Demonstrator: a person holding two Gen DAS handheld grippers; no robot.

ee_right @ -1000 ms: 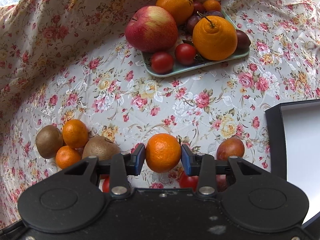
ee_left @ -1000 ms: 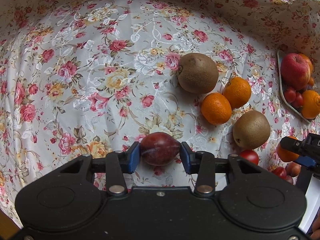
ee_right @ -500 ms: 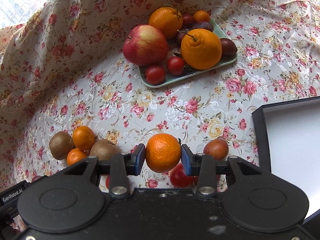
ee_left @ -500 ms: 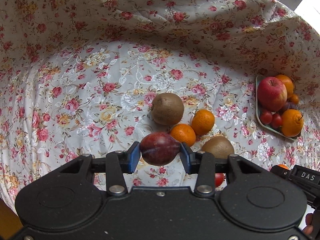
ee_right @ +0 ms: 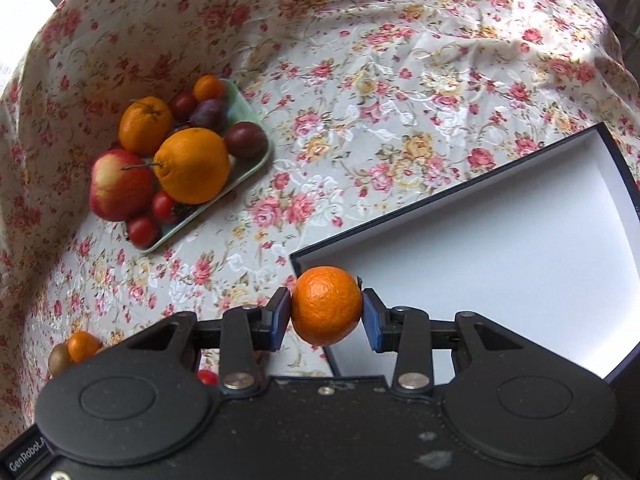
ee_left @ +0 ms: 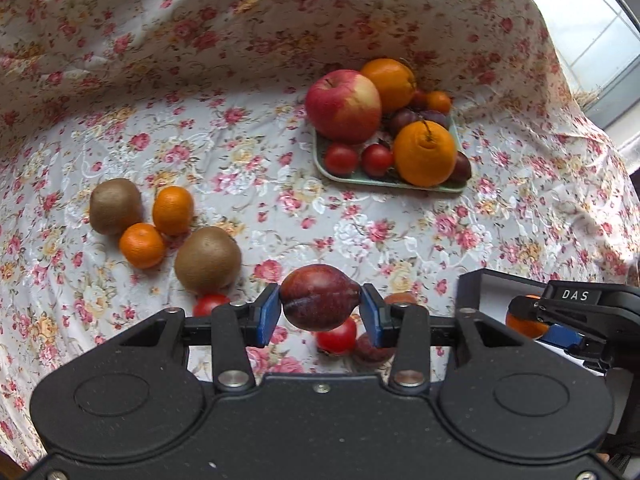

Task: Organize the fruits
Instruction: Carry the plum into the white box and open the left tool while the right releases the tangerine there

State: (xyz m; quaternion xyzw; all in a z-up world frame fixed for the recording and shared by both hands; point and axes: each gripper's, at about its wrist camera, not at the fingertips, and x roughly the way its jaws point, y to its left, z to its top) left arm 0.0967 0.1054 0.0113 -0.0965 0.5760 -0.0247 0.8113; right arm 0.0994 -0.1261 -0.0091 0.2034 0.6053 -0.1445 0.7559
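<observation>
My left gripper (ee_left: 319, 312) is shut on a dark red plum (ee_left: 319, 302), held above the flowered cloth. My right gripper (ee_right: 326, 316) is shut on a small orange mandarin (ee_right: 326, 304), hanging over the near corner of a dark box with a white floor (ee_right: 500, 248). In the left wrist view the right gripper (ee_left: 532, 322) shows at the right edge with its mandarin, over the box (ee_left: 500, 292). A green tray (ee_left: 360, 178) holds an apple (ee_left: 344, 106), oranges, tomatoes and plums.
Two kiwis (ee_left: 207, 260) and two mandarins (ee_left: 142, 245) lie loose on the cloth at the left. Tomatoes (ee_left: 338, 338) and a plum lie under my left gripper. The cloth rises in folds behind the tray (ee_right: 208, 208). A window shows at the top right.
Both grippers have swung to the right and risen with their fruit. The right gripper's mandarin now hangs over the box corner; the tray and box have come into the left wrist view.
</observation>
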